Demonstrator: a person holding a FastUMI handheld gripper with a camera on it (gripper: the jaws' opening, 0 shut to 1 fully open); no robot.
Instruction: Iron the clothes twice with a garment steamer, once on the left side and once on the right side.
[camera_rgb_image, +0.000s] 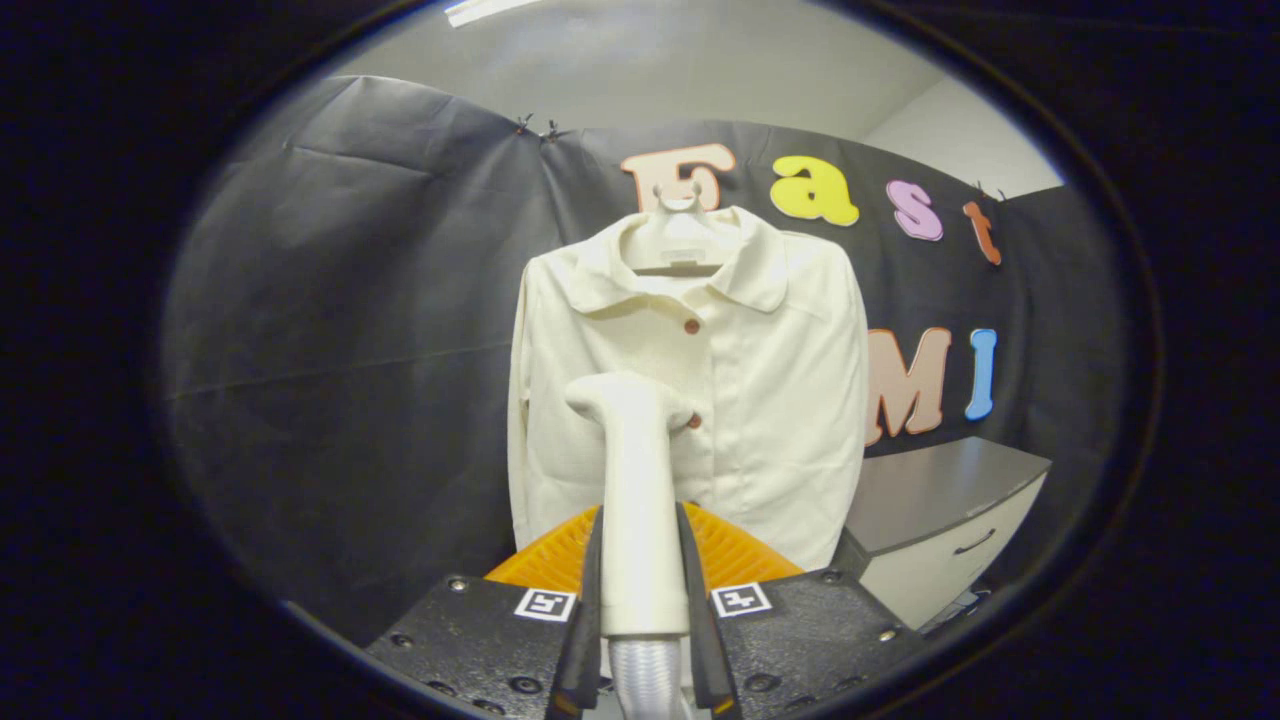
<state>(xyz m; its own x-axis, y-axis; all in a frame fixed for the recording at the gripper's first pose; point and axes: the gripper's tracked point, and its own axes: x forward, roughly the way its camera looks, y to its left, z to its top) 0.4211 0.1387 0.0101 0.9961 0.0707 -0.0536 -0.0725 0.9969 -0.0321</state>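
Gripper view: gripper (641, 575) clamped on the handle of a cream garment steamer (636, 500), one finger pressing each side, ribbed hose trailing below between them. Steamer head upright just ahead of the fingertips, in front of a cream button-front shirt (760, 380) on a white hanger (678, 232) beyond. Grey-topped drawer cabinet (940, 520) beside the shirt's hem.

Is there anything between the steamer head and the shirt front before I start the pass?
Nothing visible. The hand-held gripper is shut on the steamer handle, and its head sits straight ahead of the hanging shirt, near the button line. The cabinet stands off to the side, beyond the shirt's edge.
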